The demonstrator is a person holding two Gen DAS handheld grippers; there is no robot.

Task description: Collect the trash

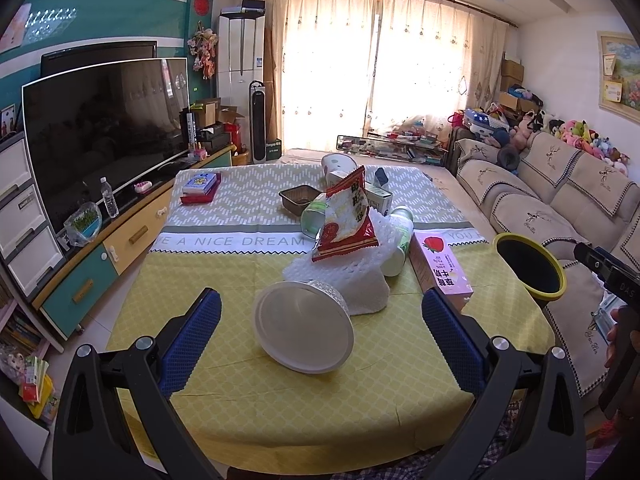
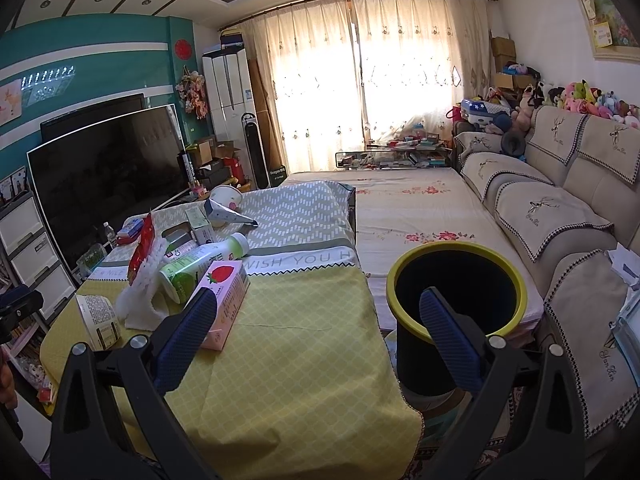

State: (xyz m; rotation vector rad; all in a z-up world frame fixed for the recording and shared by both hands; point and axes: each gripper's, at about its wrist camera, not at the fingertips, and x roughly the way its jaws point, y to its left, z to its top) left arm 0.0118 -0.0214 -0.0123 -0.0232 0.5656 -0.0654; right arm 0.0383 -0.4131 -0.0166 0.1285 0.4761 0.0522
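In the left wrist view, the left gripper (image 1: 321, 314) fills the lower part of the frame, its 2 blue-padded fingers (image 1: 192, 344) spread wide apart and holding nothing. Between them, at lower centre, a round white plastic tub with a patterned rim (image 1: 304, 326) lies tipped on its side on the yellow patterned tablecloth (image 1: 240, 392), its open mouth facing the camera. Just behind the tub sits a crumpled sheet of white foam netting (image 1: 352, 276), and a red and white snack bag (image 1: 346, 216) leans upright on top of it near the centre of the frame. To the right of the netting a pink rectangular carton with a strawberry picture (image 1: 440, 268) lies flat on the cloth. A white and green plastic bottle (image 1: 398, 248) lies on its side between the netting and the carton. Further back, a small brown plastic tray (image 1: 298, 198) rests on the cloth's grey and white zigzag section.

At the right edge of this view, the black cylindrical bin with a yellow rim (image 1: 528, 264) stands beside the table.

In the right wrist view, the right gripper (image 2: 318, 318) occupies the bottom of the frame, its jaws also spread and empty. Its right finger (image 2: 450, 340) overlaps the bin (image 2: 520, 304) at lower right, while its left finger overlaps the strawberry carton (image 2: 230, 288) at lower left. A beige sofa (image 2: 560, 208) runs along the right side.
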